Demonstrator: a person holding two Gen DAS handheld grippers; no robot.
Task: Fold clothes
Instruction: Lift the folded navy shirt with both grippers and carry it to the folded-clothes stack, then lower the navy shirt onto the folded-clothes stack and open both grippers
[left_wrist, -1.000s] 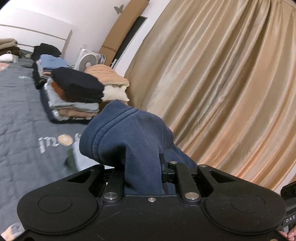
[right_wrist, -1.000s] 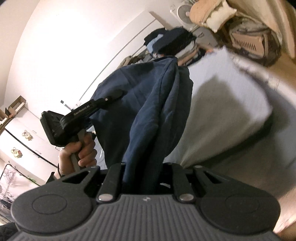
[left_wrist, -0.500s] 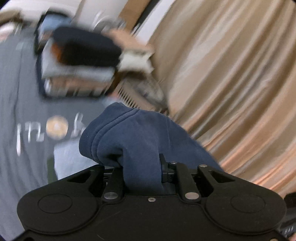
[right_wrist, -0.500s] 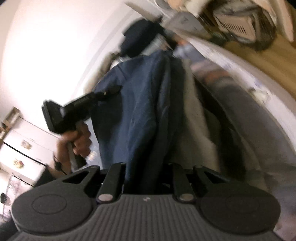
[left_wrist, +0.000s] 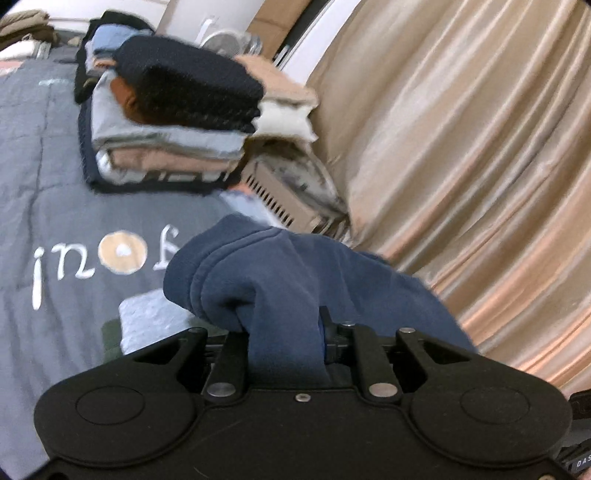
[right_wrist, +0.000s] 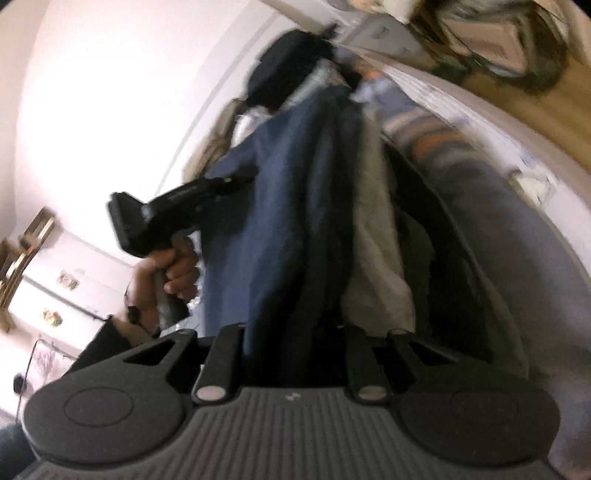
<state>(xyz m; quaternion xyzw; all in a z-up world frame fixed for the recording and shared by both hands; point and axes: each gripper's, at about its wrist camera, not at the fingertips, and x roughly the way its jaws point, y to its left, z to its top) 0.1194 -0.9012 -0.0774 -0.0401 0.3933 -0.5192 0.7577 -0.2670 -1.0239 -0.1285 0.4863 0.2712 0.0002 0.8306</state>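
Two grippers, left gripper (left_wrist: 286, 332) and right gripper (right_wrist: 293, 343), each pinch one blue sweater (left_wrist: 280, 273) tight between their jaws.

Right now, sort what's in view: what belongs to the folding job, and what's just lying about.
In the job:
blue garment
left gripper, shut on it
right gripper, shut on it
grey bedspread

Lying about:
folded stack
fan
curtain
beige crate
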